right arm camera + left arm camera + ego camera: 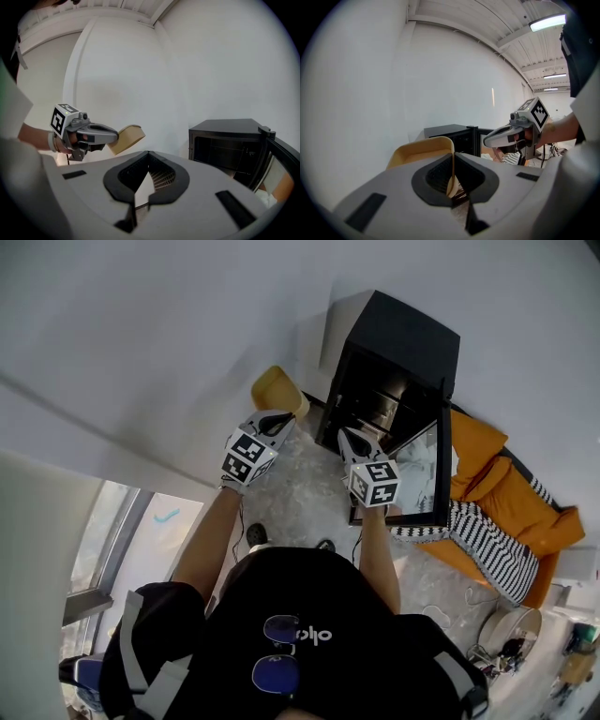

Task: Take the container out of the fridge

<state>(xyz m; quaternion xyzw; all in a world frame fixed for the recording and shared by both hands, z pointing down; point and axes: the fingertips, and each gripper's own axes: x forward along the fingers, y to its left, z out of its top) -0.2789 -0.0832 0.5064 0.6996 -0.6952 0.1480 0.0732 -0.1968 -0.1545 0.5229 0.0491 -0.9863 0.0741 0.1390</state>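
Note:
The container (pixel 278 390) is a tan plastic tub, out in the open to the left of the black mini fridge (pixel 394 362). My left gripper (pixel 284 418) is shut on its rim. In the left gripper view the tub's thin wall (pixel 423 150) stands pinched between the jaws of my left gripper (pixel 452 183). My right gripper (pixel 347 435) hangs in front of the fridge, shut with nothing in it. In the right gripper view the tips of the right gripper (pixel 145 176) meet, the tub (pixel 127 138) shows at the left, and the fridge (pixel 229 140) stands with its door open.
The fridge's glass door (pixel 422 470) swings out to the right. An orange sofa (pixel 506 493) with a striped cloth (pixel 492 545) lies beyond it. Cables (pixel 255 535) run over the speckled floor (pixel 300 484). A white wall (pixel 141 334) is behind.

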